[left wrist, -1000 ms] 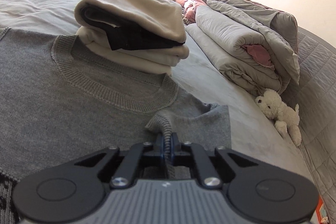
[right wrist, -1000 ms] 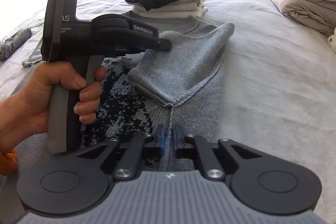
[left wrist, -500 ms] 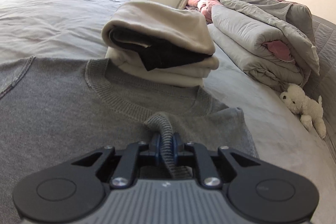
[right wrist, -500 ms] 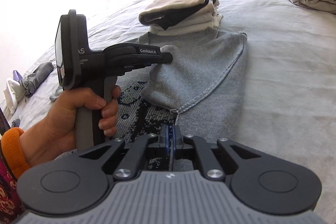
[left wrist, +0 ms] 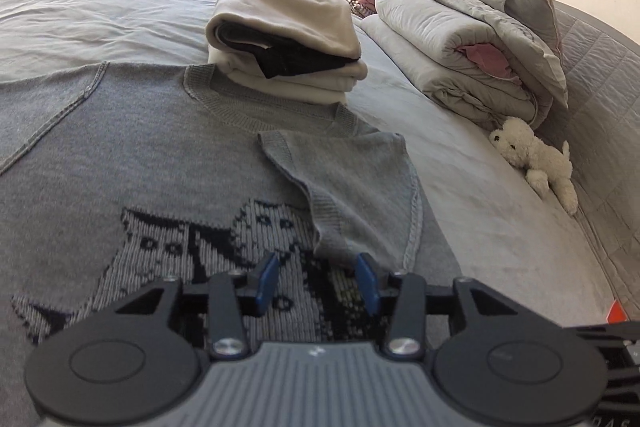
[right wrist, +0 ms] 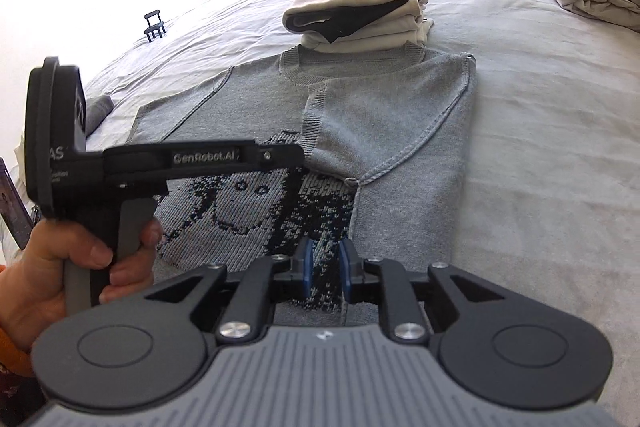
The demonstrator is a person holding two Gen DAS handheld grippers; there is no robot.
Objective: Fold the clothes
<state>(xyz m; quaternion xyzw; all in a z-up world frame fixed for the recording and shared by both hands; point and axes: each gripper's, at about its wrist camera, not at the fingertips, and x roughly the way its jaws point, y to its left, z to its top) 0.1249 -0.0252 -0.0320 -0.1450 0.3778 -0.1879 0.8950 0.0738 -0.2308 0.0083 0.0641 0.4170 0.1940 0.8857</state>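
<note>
A grey knit sweater [left wrist: 132,163] with a dark cat pattern lies flat on the bed, its collar toward a stack of folded clothes. One sleeve [left wrist: 352,187] is folded in across its chest [right wrist: 384,123]. My left gripper [left wrist: 317,279] hovers over the cat pattern, jaws opening, with nothing between the blue pads. In the right wrist view a hand holds that left gripper [right wrist: 298,157] above the sweater [right wrist: 432,187]. My right gripper [right wrist: 326,271] is over the sweater's lower part. Its jaws are opening too, a narrow gap with no cloth pinched.
The stack of folded cream and black clothes [left wrist: 288,43] sits just past the collar [right wrist: 360,11]. A folded grey duvet [left wrist: 460,39] and a white plush toy [left wrist: 536,159] lie at the right. A loose grey garment [right wrist: 98,109] lies at the left bed edge.
Both grippers have let go of the sleeve cuff and seam that they pinched. The sleeve now lies folded over the chest. Both grippers have drawn back and up, the left one farther.
</note>
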